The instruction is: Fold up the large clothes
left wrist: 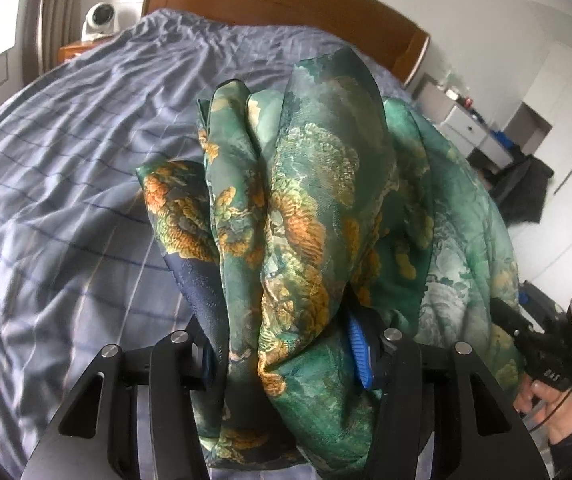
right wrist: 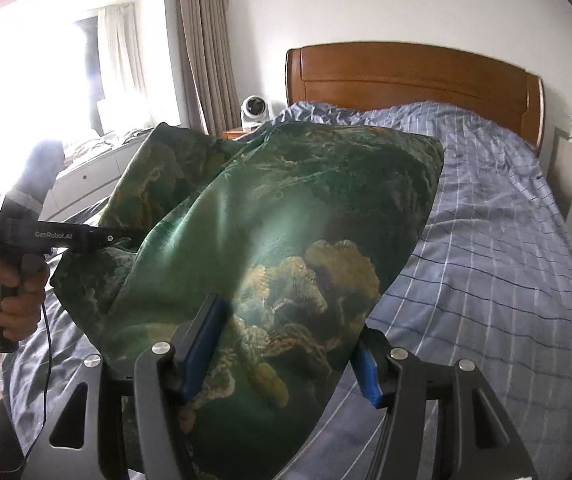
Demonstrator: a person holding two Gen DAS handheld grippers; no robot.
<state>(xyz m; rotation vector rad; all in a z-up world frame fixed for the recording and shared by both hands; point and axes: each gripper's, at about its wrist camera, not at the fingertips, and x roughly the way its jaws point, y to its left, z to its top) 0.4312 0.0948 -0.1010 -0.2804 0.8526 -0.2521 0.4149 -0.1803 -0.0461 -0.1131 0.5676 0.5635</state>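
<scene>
Both claws clamp a bunched green floral garment (left wrist: pixel 310 216) above the bed (left wrist: pixel 66 184): left gripper (left wrist: pixel 286 356), right gripper (right wrist: pixel 278 364). Best spread it flat before folding.

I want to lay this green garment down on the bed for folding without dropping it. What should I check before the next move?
1. Left tongs holding the green floral garment: ok, fabric bunched between the fingers.
2. Right tongs holding it: ok, cloth fills the gap.
3. Garment spread flat: not ok, bunched and creased.
4. Garment clear of the bed: cannot tell, lower hem hidden.
5. Landing area on the blue checked sheet: ok, only wrinkles.
</scene>
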